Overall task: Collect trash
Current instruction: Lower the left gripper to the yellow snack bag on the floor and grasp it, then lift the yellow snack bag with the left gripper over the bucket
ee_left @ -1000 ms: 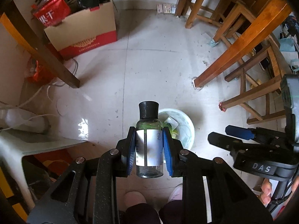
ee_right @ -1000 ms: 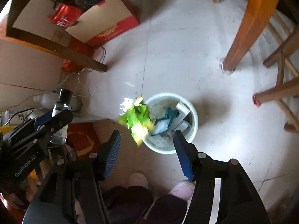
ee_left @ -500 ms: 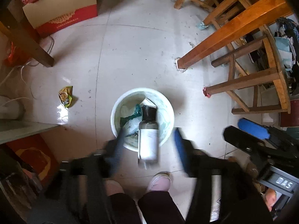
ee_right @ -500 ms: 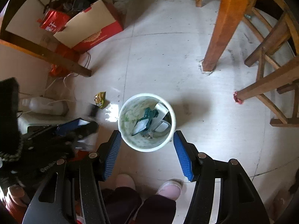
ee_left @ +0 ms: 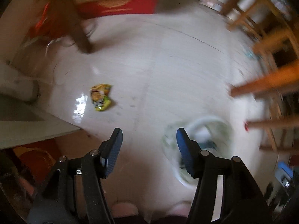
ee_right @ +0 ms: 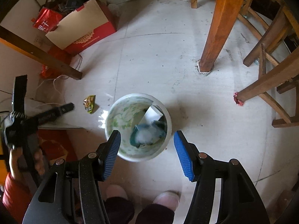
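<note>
A white trash bucket [ee_right: 167,115] stands on the floor, holding a white card, teal wrapper and other trash. It shows blurred in the left wrist view [ee_left: 229,130]. A crumpled yellow-green snack wrapper [ee_right: 89,103] lies on the floor left of the bucket; it also shows in the left wrist view [ee_left: 101,97]. My right gripper [ee_right: 146,150] is open and empty, above the bucket's near rim. My left gripper [ee_left: 148,149] is open and empty, above bare floor between wrapper and bucket; it shows at the left of the right wrist view [ee_right: 56,112].
A red and tan cardboard box [ee_right: 84,29] stands at the back left. Wooden table and chair legs [ee_right: 214,37] stand at the right. A dark wooden leg [ee_right: 41,56] and cables lie at the left. The person's slippered feet [ee_right: 166,199] are below the grippers.
The left gripper let go of the bottle over the bucket, opened, and swung left toward the wrapper on the floor. The wrapper dropped by the right gripper lies beside the bucket.
</note>
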Demonstrator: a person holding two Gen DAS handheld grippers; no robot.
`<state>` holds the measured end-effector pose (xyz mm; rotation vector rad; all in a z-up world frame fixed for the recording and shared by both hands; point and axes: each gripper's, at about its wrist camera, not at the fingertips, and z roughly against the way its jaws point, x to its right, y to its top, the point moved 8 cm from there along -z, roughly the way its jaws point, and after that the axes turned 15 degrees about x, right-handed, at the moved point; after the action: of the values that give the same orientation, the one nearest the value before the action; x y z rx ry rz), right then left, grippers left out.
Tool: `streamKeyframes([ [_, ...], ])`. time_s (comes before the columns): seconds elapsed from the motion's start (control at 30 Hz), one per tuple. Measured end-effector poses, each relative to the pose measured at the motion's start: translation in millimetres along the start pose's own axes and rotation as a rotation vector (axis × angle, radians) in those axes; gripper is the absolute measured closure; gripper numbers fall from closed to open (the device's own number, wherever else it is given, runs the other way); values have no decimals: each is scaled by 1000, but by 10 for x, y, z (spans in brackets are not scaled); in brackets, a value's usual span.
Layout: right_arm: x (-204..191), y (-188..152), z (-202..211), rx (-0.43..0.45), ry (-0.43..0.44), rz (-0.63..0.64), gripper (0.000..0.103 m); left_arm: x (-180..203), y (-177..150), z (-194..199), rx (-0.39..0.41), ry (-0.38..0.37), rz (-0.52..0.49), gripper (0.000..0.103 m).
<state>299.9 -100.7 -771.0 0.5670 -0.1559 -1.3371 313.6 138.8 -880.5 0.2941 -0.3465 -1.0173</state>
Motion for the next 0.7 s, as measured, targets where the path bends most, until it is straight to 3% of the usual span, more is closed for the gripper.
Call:
streamKeyframes([
  [0.2, 53, 8, -357, 83, 14, 5, 48, -916, -51, -1038, -13, 68, 167, 44],
  [0.37, 79, 67, -591, 149, 24, 14, 48, -1398, -76, -1802, -20, 135, 247, 44],
  [0.5, 64, 112, -727, 189, 36, 12, 48, -1584, -81, -2247, -15, 148, 282, 44],
  [0.7, -20, 79, -864, 189, 57, 40, 48, -1507, -22, -2421, 56, 182, 189, 44],
])
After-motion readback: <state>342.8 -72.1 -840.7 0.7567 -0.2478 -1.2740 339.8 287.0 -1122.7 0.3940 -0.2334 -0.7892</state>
